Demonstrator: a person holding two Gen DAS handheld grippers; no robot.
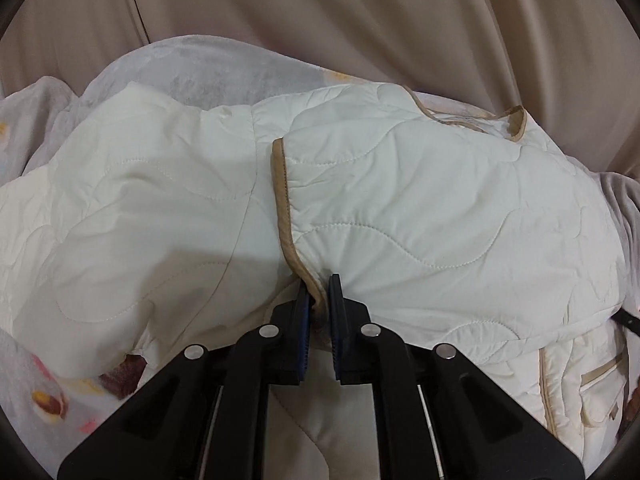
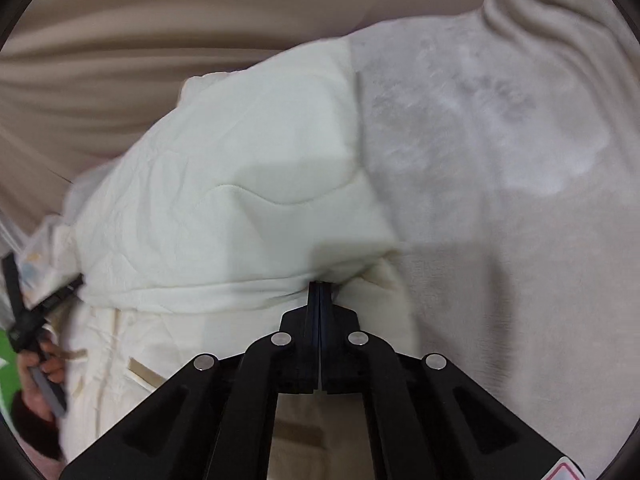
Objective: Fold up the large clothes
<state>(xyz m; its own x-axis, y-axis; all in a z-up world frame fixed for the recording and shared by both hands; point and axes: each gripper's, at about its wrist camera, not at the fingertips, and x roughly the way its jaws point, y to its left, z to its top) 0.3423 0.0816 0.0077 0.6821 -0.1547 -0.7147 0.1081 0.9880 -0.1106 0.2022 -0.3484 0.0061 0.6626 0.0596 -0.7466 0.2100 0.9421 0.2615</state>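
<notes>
A white quilted jacket (image 1: 420, 200) with tan trim (image 1: 282, 184) lies spread on a pale blanket. My left gripper (image 1: 318, 294) is shut on the trimmed front edge, and the tan binding is bunched between its blue pads. In the right wrist view the same jacket (image 2: 240, 200) lies folded over itself. There my right gripper (image 2: 320, 285) is shut tight at the fold's lower edge, and the cloth puckers toward its tips. At the far left of that view, the left gripper (image 2: 74, 282) reaches into the jacket, with a person's hand (image 2: 44, 364) on its handle.
A grey fleece blanket (image 2: 500, 140) with a floral print (image 1: 48, 400) covers the seat of a beige sofa (image 1: 320, 8), whose back rises behind. The jacket's tan-edged pocket (image 1: 600, 384) lies at the lower right.
</notes>
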